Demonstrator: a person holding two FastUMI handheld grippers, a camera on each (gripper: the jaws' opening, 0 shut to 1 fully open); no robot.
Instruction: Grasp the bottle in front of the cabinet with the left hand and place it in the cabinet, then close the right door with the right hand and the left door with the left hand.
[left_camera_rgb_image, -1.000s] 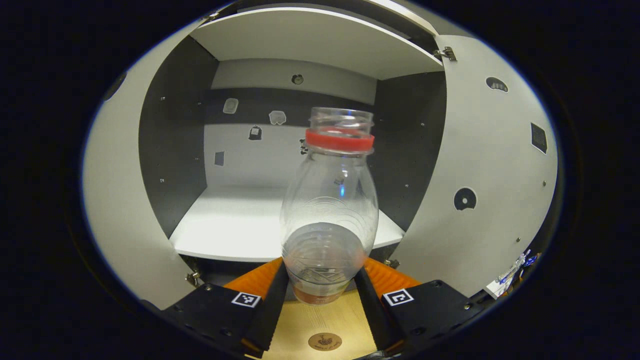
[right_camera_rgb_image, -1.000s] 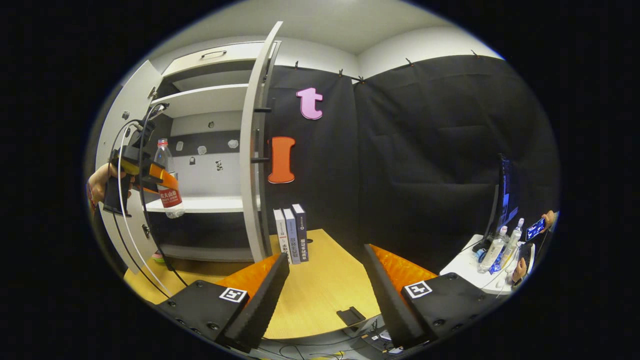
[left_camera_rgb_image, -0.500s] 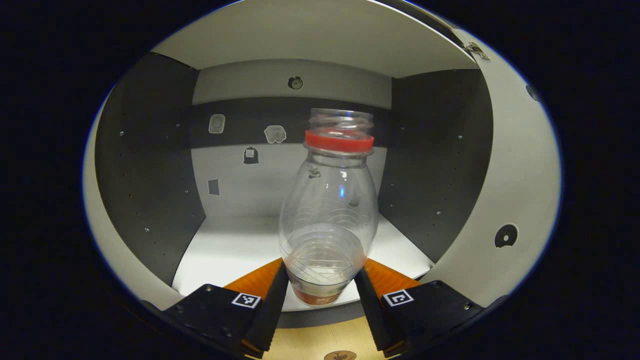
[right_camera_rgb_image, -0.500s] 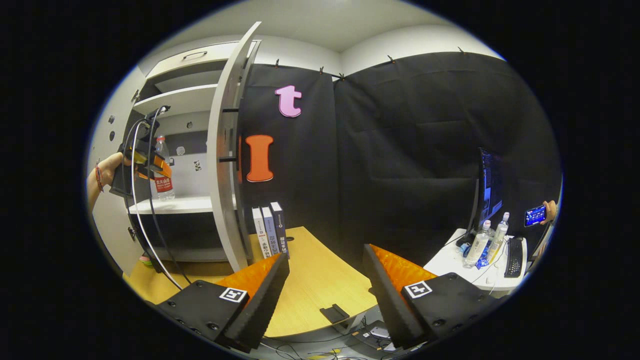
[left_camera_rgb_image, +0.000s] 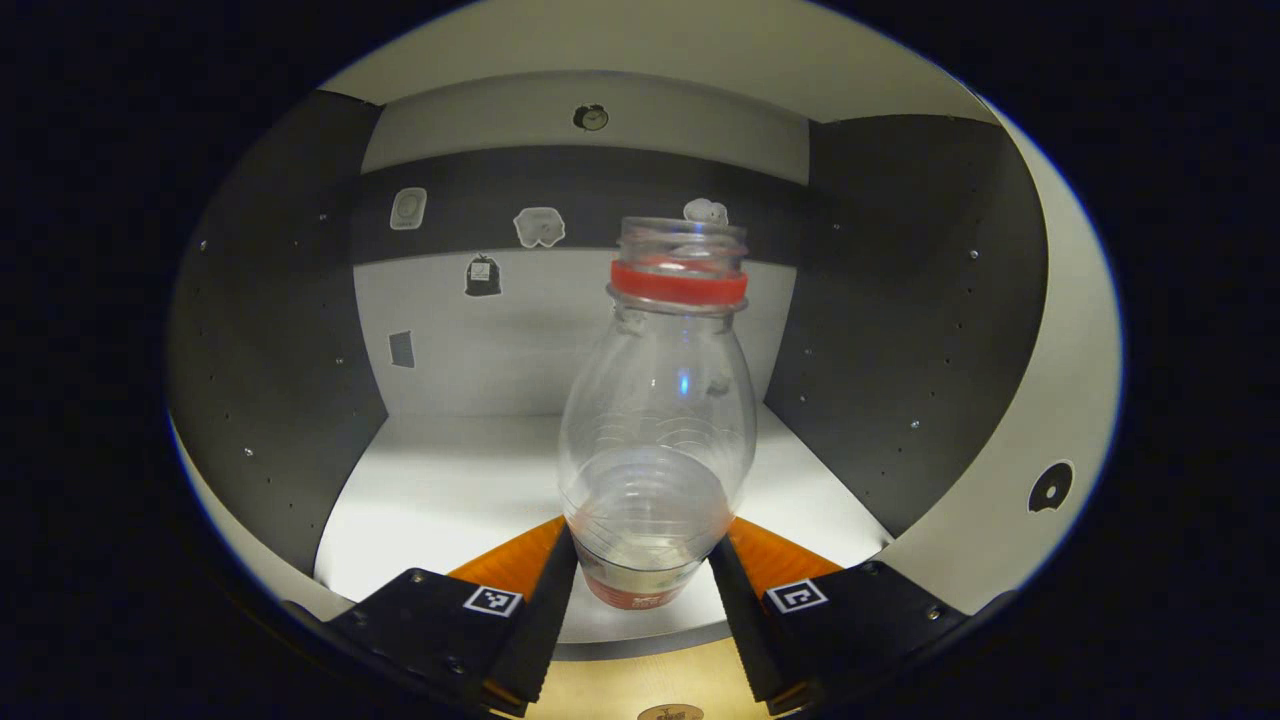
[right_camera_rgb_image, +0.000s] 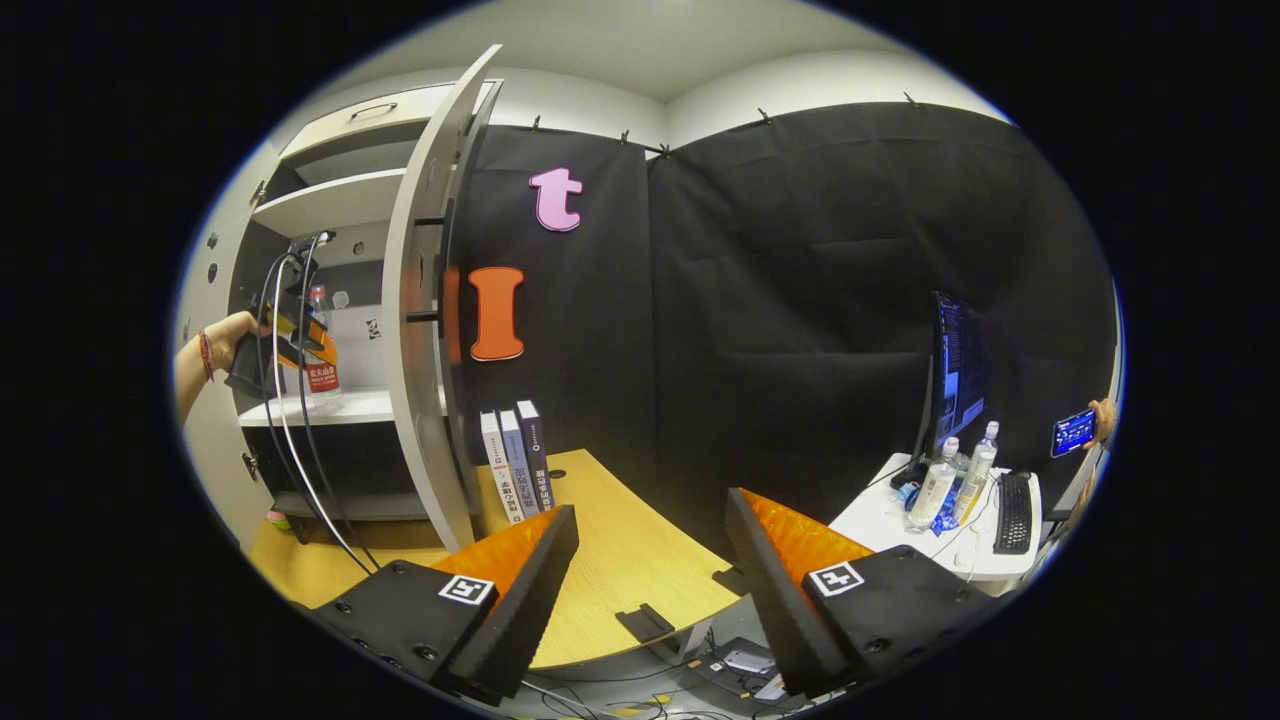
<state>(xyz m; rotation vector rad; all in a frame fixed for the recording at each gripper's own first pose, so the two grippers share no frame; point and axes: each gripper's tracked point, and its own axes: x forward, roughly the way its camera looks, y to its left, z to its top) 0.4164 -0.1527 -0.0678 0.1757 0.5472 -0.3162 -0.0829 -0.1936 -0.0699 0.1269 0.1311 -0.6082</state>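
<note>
Bottle (left_camera_rgb_image: 655, 420) stands upright, clamped low on its body by the left gripper (left_camera_rgb_image: 642, 580), just above the cabinet shelf (left_camera_rgb_image: 450, 490), while the right gripper (right_camera_rgb_image: 650, 570) hangs apart, empty, nearer the right door (right_camera_rgb_image: 420, 330).

Bottle (left_camera_rgb_image: 655, 420) in claw (left_camera_rgb_image: 642, 590), above shelf (left_camera_rgb_image: 450, 490)

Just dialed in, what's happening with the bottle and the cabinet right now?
The left claw is shut on the bottle, holding it upright inside the cabinet above the white shelf; whether it has touched down is unclear. The right claw is open and empty over the wooden table. The right door is open.
</note>
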